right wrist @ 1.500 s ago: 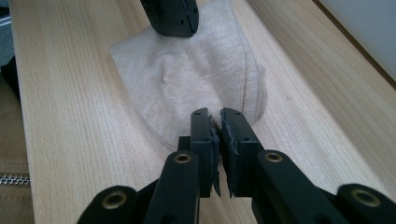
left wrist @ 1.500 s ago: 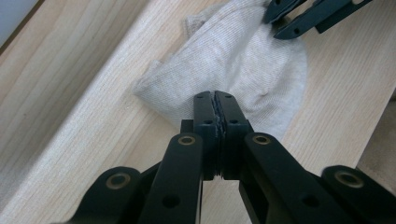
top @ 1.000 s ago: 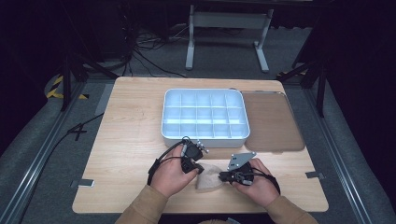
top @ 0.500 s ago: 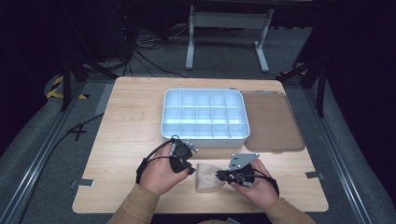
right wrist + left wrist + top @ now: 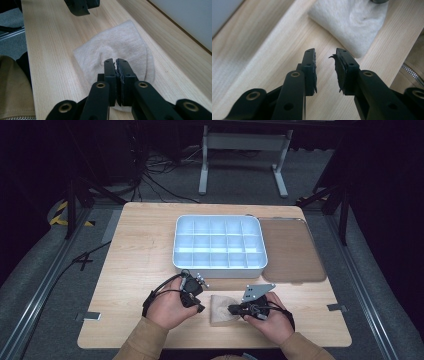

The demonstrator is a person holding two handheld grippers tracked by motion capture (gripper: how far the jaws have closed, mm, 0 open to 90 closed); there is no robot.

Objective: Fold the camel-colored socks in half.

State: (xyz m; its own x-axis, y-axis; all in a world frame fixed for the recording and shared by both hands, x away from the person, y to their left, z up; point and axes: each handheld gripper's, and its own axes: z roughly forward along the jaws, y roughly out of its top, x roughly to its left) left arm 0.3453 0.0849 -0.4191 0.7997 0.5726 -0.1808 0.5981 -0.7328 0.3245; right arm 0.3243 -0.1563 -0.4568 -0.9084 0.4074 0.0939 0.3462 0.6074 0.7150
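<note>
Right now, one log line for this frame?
left gripper: open, beside cloth | right gripper: shut over cloth, grip unclear | compartment tray: untouched

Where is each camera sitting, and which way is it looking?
High view: sits above the person's side of the table, looking forward and down at the wooden table, the divided tray and the beige cloth; forearms, hands and both grippers show.
Left gripper view: rides on the left gripper, looking past its parted jaws at the cloth's corner.
Right gripper view: rides on the right gripper, looking down at the cloth under its closed jaws; a tan sleeve shows.
All three views share the cloth and table.
</note>
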